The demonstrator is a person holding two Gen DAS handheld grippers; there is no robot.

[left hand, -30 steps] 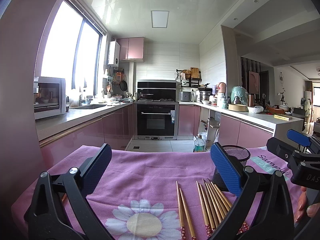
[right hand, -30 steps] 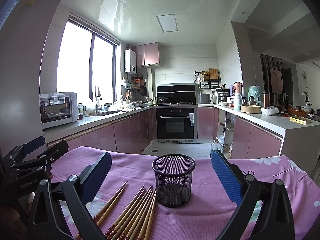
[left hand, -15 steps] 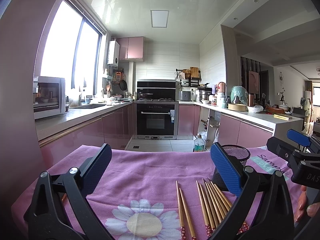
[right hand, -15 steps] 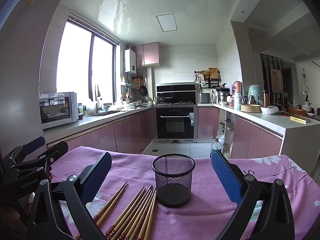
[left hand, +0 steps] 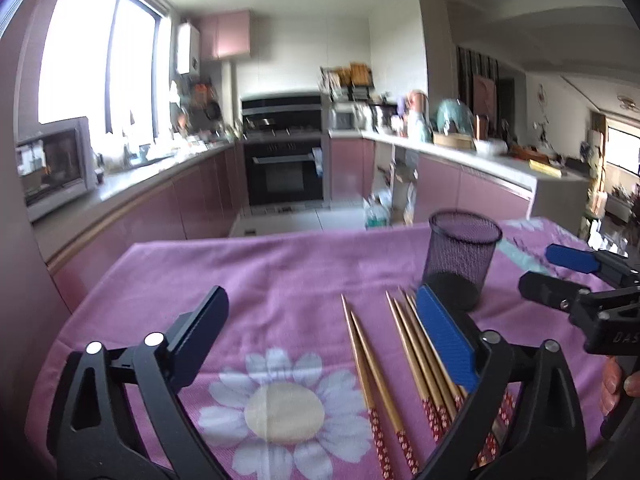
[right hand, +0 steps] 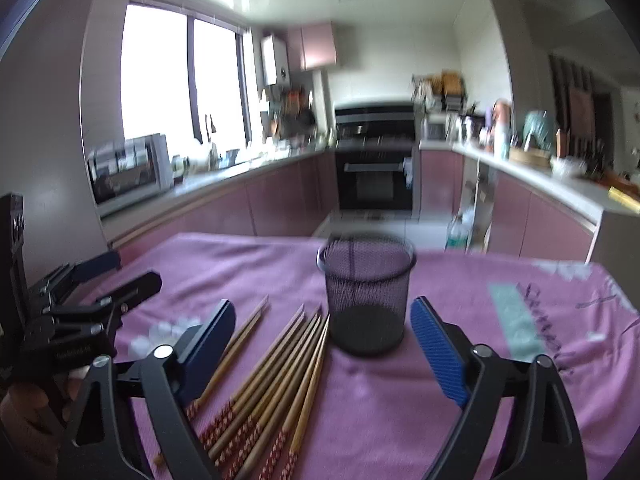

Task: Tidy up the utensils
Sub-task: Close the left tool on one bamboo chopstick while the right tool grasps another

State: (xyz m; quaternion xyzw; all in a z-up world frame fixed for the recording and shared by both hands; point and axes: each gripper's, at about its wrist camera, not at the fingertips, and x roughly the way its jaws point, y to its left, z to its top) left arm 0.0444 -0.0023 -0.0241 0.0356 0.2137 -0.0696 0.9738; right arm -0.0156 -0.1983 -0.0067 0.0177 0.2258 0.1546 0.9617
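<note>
Two black handheld grippers with blue ribbed pads hover above a purple flowered tablecloth (left hand: 280,280) in a pink-cabineted kitchen. The left gripper (left hand: 320,344) stands wide, its jaws closing, gripping nothing; two bamboo chopsticks (left hand: 370,364) with red patterned handles lie on the cloth between its fingers, untouched as far as the frame shows. The right gripper (right hand: 324,344) is likewise wide and narrowing, empty-handed, with a fanned row of the same tapered chopsticks (right hand: 280,372) lying between its fingers. Just beyond their tips stands an upright, round black wire-mesh cup (right hand: 366,296), empty. The left wrist view alone shows the daisy print (left hand: 284,408) on the cloth; the right wrist view alone shows the full row of chopsticks. Behind, blurred, a black built-in oven (right hand: 374,178) faces the table.
</note>
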